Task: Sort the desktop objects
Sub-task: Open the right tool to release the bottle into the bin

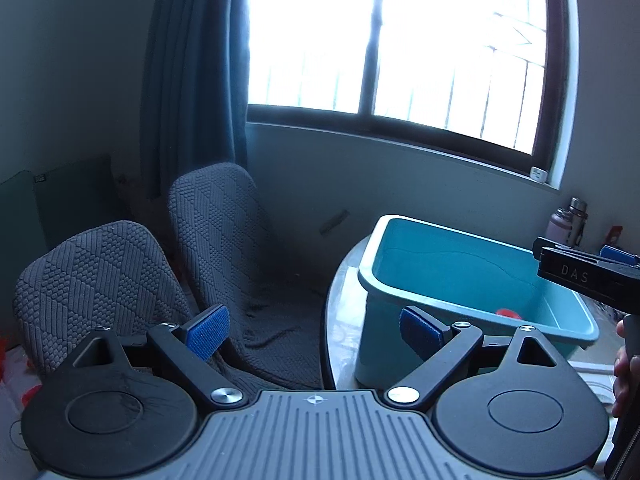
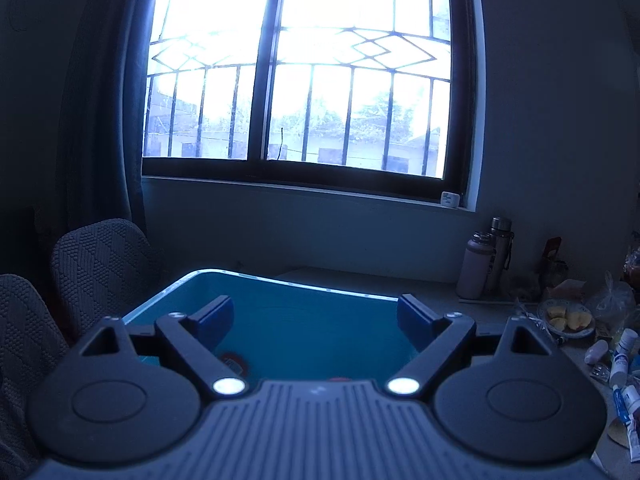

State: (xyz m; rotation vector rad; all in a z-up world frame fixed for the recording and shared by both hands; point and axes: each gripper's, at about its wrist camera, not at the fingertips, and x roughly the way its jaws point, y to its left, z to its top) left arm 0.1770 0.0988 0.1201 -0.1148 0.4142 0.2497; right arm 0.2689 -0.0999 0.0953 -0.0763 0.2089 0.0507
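Over smooth rectangular teal bin (image 2: 280, 332), ribbed hand-held gripper (image 2: 316, 322) gapes.

Both wrist views face window (image 2: 296, 80), sharing tub (image 1: 460, 264).

Teal rectangular bin (image 1: 476, 276) stands upright and open-topped on the counter (image 1: 340, 300), near its left edge; a red item (image 1: 509, 313) lies inside.

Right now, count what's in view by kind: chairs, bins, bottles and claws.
Chairs: 2
Teal bins: 1
Bottles: 2
Claws: 2, left claw and right claw, both open
Total: 7
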